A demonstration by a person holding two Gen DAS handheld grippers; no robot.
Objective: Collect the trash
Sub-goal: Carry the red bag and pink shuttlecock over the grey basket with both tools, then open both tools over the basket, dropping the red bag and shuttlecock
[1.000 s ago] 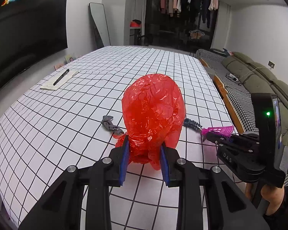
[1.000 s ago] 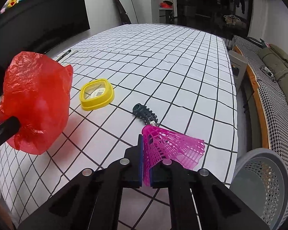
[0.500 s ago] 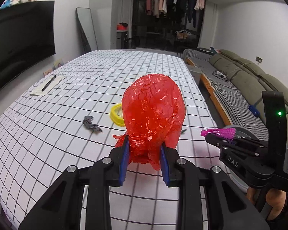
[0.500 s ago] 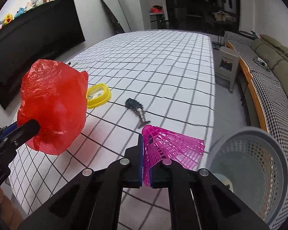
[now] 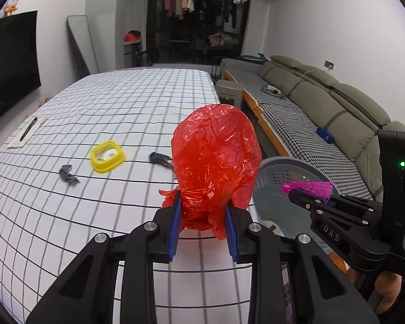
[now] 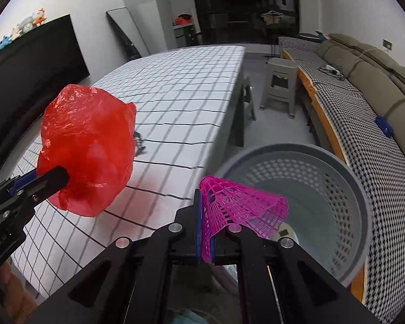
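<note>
A: The left gripper (image 5: 203, 221) is clamped on the red bag (image 5: 216, 164) — above the table edge (image 6: 218, 145), basket (image 6: 337, 178) at 3 o'clock?

B: Yes. The right gripper (image 6: 205, 232) pinches the pink shuttlecock (image 6: 240, 208) over the basket rim, probably — free floor at 12 o'clock.

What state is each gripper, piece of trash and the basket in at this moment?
left gripper: shut on the red plastic bag, held above the table.
right gripper: shut on the pink shuttlecock, at the basket's near rim.
grey basket: upright on the floor, nearly empty.
yellow container: lying on the table.
</note>
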